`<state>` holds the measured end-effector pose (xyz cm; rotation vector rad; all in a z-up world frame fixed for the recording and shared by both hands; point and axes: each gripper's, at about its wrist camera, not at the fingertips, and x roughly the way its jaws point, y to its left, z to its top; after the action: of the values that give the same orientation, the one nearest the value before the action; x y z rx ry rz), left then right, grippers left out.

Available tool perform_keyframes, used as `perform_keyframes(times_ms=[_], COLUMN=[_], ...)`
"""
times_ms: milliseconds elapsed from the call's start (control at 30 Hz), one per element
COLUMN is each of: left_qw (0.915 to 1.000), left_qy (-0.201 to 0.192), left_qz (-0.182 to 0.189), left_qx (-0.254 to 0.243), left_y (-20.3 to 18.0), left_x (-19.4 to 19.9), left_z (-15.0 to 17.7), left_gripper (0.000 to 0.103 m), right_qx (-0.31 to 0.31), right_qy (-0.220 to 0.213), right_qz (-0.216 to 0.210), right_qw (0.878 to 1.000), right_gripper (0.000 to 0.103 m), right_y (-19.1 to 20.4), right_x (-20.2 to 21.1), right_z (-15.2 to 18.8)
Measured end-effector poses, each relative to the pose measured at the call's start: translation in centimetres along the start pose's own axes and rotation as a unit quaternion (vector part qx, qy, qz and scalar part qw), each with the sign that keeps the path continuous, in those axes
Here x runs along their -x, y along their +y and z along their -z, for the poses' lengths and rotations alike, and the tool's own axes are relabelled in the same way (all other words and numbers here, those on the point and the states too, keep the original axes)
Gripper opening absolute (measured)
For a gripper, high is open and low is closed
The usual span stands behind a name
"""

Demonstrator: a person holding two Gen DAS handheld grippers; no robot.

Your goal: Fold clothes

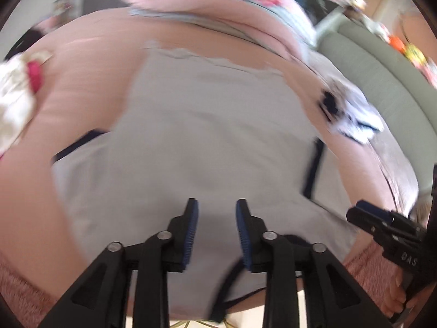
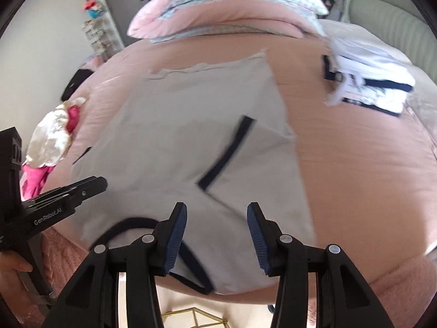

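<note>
Right now both my grippers hang over a pale grey top with dark trim, which lies flat on the pink bed. My left gripper has its fingers apart, with nothing between them. My right gripper is spread a bit wider and holds nothing too. The near edge of the top sits under both of them.

Around the top there are other things. A pink and blue pillow lies at the far end of the bed. A folded pile of white clothes with dark stripes sits far to the right, apart from the top. A shiny cream and bright pink cloth lies on the left, near the top's left sleeve. A grey sofa stands past the bed on the right.

The right view shows one sleeve folded in over the top, with its dark cuff slanting across. It also shows a grey door far off. The left view is blurry, but it shows my fingers under the right gripper's handle.
</note>
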<state>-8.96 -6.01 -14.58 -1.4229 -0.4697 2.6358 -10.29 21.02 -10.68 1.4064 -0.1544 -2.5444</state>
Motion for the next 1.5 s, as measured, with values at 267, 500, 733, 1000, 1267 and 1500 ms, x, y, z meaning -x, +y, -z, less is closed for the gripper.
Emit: perform_keyframes(times_ms=[267,500,733,1000,1267,1500], left_qw=[0.9889,0.9919,0.9934,0.9891,0.9703,0.9548], left_qy=[-0.018,0.023,-0.049,-0.013,-0.025,-0.021], left_qz=[-0.017,0.061,0.009,-0.015,0.067,0.132], left_qx=[0.147,0.11,0.103,0.146,0.231,0.265], left_y=[11.3,10.9,11.6,15.6,17.1,17.3], left_x=[0.8,-2.4,1.9,0.9,1.2,0.2], left_z=[-2.1,-2.4,-2.5,-2.1,-1.6,-1.4], left_gripper=[0.036,0.003,0.002,0.001,0.02,0.058], right_qx=[0.071,0.057,0.074,0.066,0.059,0.082], right_qy=[0.03,0.048,0.053,0.057,0.033,0.055], right_qz=[-0.033,-0.039,-0.018,0.012,-0.012,0.019], right_qw=[0.996,0.996,0.996,0.996,0.998,0.995], right_gripper=[0.045,0.045,0.045,0.046,0.045,0.046], right_y=[9.5,11.8,13.5,12.5,12.6,12.6], right_x=[-7.0,-9.3,-11.2,-11.9,-9.8,-11.9], right_z=[-2.1,-2.8,-3.1,-3.1,-3.6,-2.2])
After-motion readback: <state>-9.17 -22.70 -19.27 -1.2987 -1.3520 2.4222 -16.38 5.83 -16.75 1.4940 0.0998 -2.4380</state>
